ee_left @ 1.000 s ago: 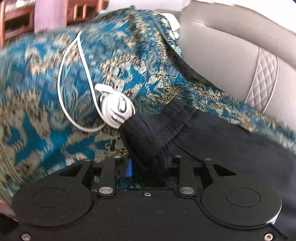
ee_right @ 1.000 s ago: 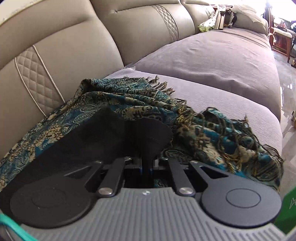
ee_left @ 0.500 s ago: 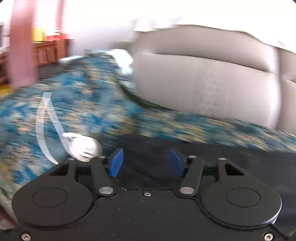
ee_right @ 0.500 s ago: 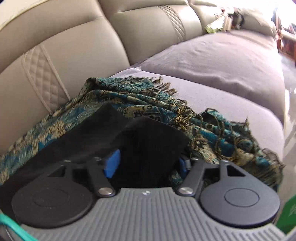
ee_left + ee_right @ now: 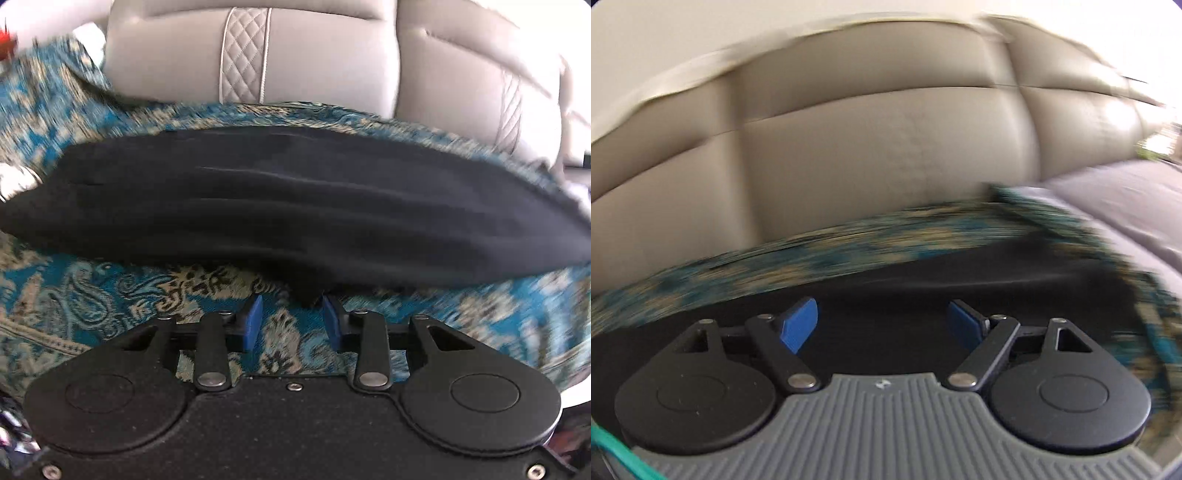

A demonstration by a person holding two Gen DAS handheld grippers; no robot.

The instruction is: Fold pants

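both wrist views look down close over the black pants toward the sofa backrest.

Black pants; teal-and-gold paisley throw; beige sofa back, quilted diamond panel.

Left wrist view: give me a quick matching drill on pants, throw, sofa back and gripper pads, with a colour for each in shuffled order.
Things:
1. pants
2. throw
3. sofa back
4. gripper pads

Colours:
A. beige
B. solid blue
C. black
D. teal and gold pattern

Pairs: 1-C, 2-D, 3-A, 4-B
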